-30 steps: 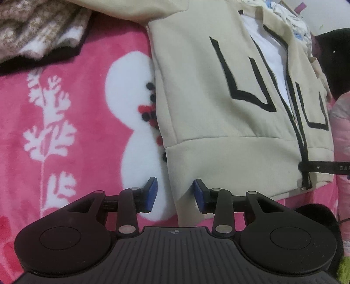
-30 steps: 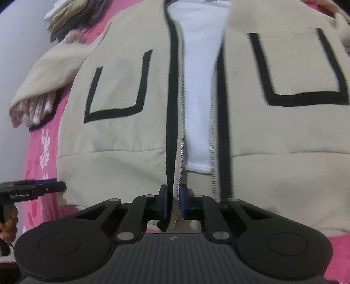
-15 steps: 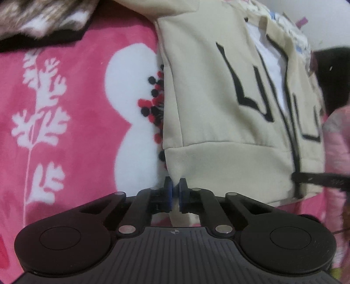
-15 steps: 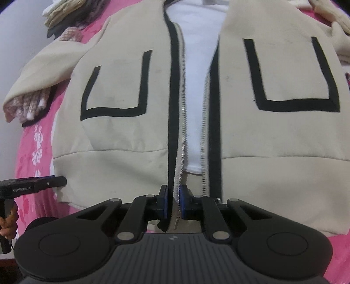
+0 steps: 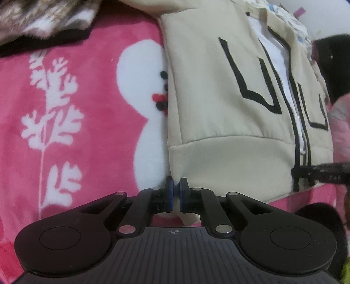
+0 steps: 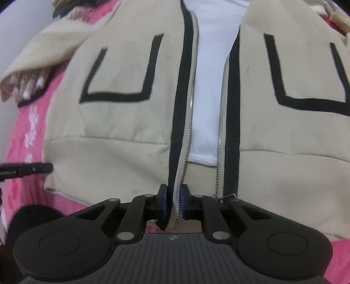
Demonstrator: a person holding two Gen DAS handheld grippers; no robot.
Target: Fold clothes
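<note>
- Left wrist view: the left gripper (image 5: 176,193) sits at the lower centre of the frame, its jaws nearly pressed together, pinching the lower left corner of the jacket's (image 5: 218,104) hem band between the blue pads (image 5: 171,194). The log's swing means these jaws have just been closing and then eased a little, with the cloth between them.
- Right wrist view: the right gripper (image 6: 174,202) is at the lower centre, its jaws drawn close, pinching the zipper edge (image 6: 181,174) of the jacket's (image 6: 122,122) left-hand front panel at the hem.
- The right gripper's black finger (image 5: 321,174) pokes in at the right edge of the left wrist view, at the zipper's foot.
- The jacket is cream with black U-shaped pocket trim and black bands along the zipper. It lies front up, unzipped, its white lining (image 6: 207,91) showing between the panels.
- It rests on a pink blanket (image 5: 72,109) printed with a white snowman, filling the upper right of the left view.
- A brown-and-white knit garment (image 5: 39,19) lies in the upper left.
</note>
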